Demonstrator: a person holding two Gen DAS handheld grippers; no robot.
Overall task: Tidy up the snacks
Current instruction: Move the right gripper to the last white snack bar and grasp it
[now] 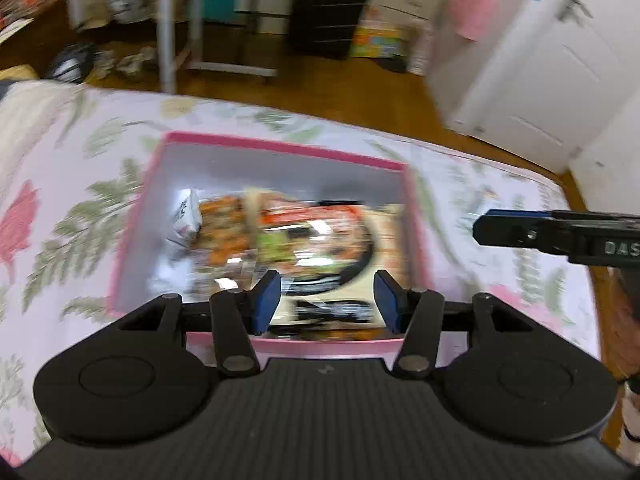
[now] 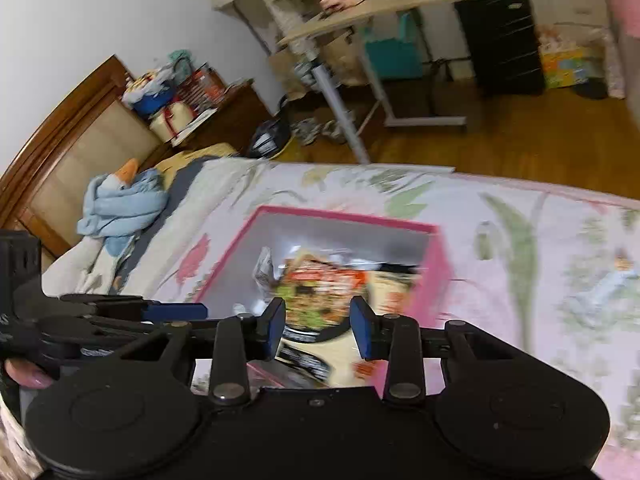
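1. A bed [image 1: 60, 168] with a white cover printed with pink flowers and green leaves fills the lower half of both views. Both pictures are blurred.
2. At the far left of the right wrist view, a wooden headboard [image 2: 60, 136] stands at the bed's end, and a light blue cloth [image 2: 120, 208] lies bundled on the bed in front of it.
3. A pink box [image 1: 280, 148] sits open on the bed, near the middle of each view. Its inner walls are grey.
4. Snacks [image 1: 288, 240] lie inside the box: several packets in orange, red, green and cream, overlapping. Their print is too blurred to read.
5. The left gripper [image 1: 326, 300] hangs over the near edge of the box. Its blue pads are spread apart and nothing is between them.
6. The right gripper [image 2: 318, 328] hangs over the same near edge, to the right of the left one. Its pads are also parted, holding nothing.
7. Beyond the bed, a wooden floor [image 2: 520, 136] carries a desk [image 2: 372, 12] and, further right, black drawers [image 2: 504, 40].
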